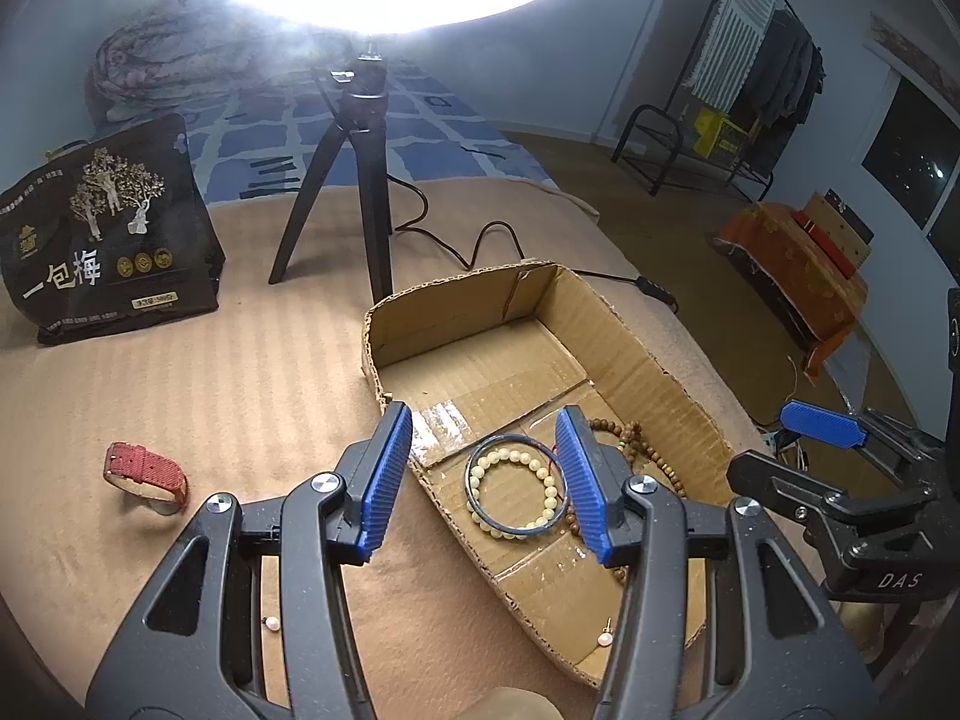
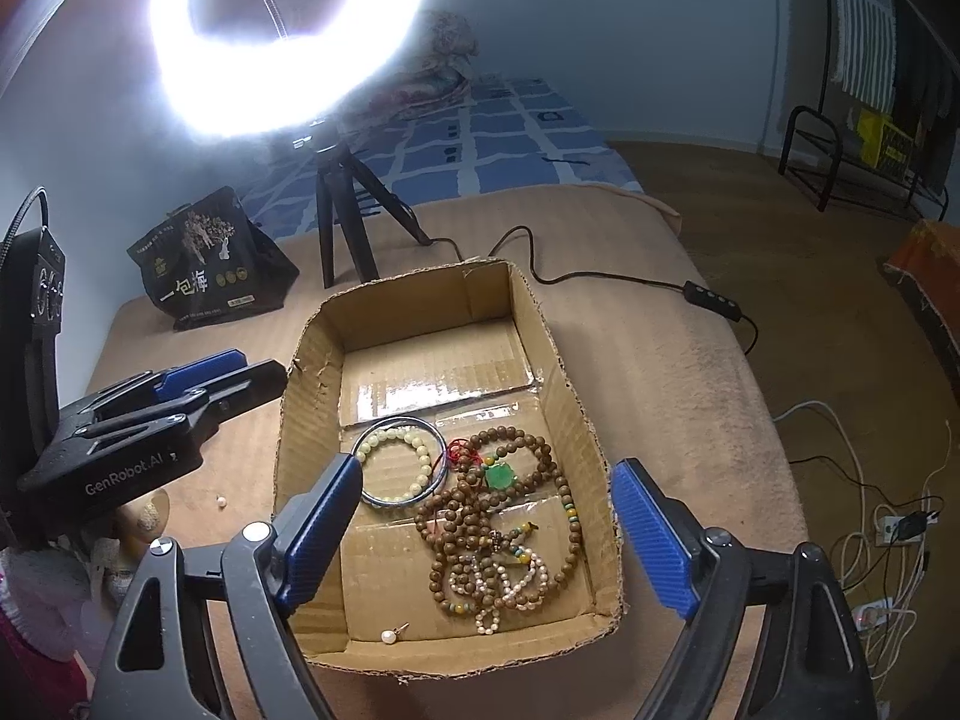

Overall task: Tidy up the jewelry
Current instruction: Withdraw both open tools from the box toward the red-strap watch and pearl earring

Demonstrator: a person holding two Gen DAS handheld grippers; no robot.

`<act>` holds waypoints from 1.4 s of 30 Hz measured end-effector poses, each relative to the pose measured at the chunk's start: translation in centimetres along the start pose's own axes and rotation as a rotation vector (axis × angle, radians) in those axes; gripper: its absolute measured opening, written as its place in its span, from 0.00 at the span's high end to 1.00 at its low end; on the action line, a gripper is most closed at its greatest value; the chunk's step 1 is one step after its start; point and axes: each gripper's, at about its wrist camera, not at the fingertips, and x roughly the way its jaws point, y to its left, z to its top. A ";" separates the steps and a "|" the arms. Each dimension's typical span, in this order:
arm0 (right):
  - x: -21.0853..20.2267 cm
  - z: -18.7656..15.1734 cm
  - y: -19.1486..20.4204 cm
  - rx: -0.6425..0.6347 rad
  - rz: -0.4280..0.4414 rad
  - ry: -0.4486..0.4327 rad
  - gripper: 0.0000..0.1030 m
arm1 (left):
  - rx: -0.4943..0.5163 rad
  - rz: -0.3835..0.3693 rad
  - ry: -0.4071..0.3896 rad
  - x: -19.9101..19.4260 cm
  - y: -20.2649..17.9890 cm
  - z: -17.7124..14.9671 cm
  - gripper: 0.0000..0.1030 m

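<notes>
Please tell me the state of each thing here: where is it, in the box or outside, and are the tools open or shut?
Box: open, on the blanket.
Bangle: in box, flat, ringing the pale bracelet.
Brown beads: in box, heaped.
Pearl earring: in box.
Second pearl: outside box.
Watch: outside box.
Left tool: open, empty.
Right tool: open, empty.
Ring light: on.
</notes>
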 end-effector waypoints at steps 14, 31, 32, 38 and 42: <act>-2.2 0.0 2.8 -0.057 -0.008 -0.063 0.13 | 0.003 0.026 -0.055 -3.1 1.3 -1.2 0.51; -2.9 -1.0 7.5 -0.077 0.075 -0.073 0.12 | -0.029 0.109 -0.059 -8.1 8.9 -3.1 0.50; -2.8 -1.0 7.9 -0.079 0.085 -0.072 0.12 | -0.037 0.119 -0.058 -8.3 9.8 -3.3 0.50; -2.0 -1.6 10.4 -0.094 0.148 -0.051 0.12 | -0.081 0.160 -0.056 -9.1 13.8 -4.5 0.50; -0.8 -2.2 12.5 -0.126 0.185 -0.023 0.12 | -0.106 0.166 -0.047 -8.9 15.3 -5.1 0.50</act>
